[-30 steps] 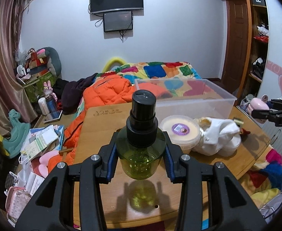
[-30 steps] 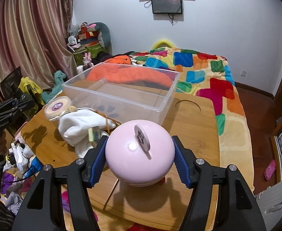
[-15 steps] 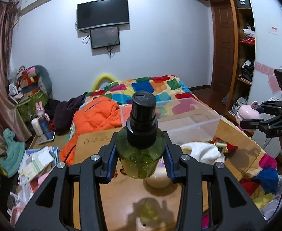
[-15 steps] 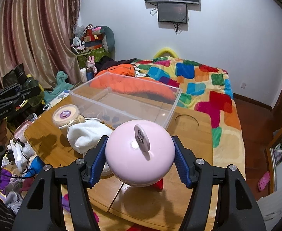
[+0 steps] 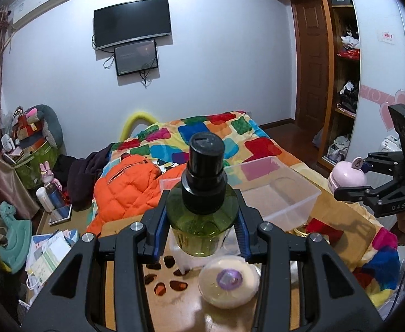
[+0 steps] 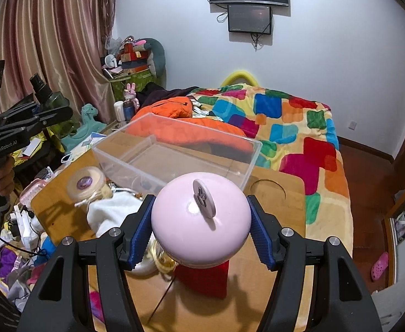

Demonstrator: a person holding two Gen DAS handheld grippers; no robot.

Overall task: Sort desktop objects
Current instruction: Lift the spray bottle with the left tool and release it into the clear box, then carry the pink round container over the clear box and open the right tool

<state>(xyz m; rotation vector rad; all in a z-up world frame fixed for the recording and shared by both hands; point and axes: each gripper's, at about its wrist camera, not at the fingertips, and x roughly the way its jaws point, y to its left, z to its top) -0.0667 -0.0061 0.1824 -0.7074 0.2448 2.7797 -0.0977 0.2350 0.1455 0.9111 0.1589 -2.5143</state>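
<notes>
My left gripper [image 5: 201, 225] is shut on a green spray bottle [image 5: 202, 215] with a black cap, held high above the wooden table [image 5: 125, 298]. My right gripper [image 6: 201, 238] is shut on a round pink jar [image 6: 199, 221], also lifted above the table [image 6: 274, 204]. A clear plastic bin [image 6: 174, 155] stands at the table's far side; it also shows in the left wrist view [image 5: 274, 191]. Each gripper shows in the other's view: the right one with the pink jar [image 5: 346, 178], the left one with the bottle [image 6: 47, 96].
A cream jar with a purple label [image 5: 228, 279] [image 6: 85, 184], a white cloth [image 6: 114, 213] and a red box [image 6: 202, 279] lie on the table. A bed with a colourful quilt [image 6: 285, 121] and an orange jacket [image 5: 130, 185] is behind. Clutter covers the floor at the left [image 5: 47, 249].
Both grippers have risen with their objects. The left view now looks down on the cream jar from higher up and nearer the bin; the right gripper has lifted slightly.
</notes>
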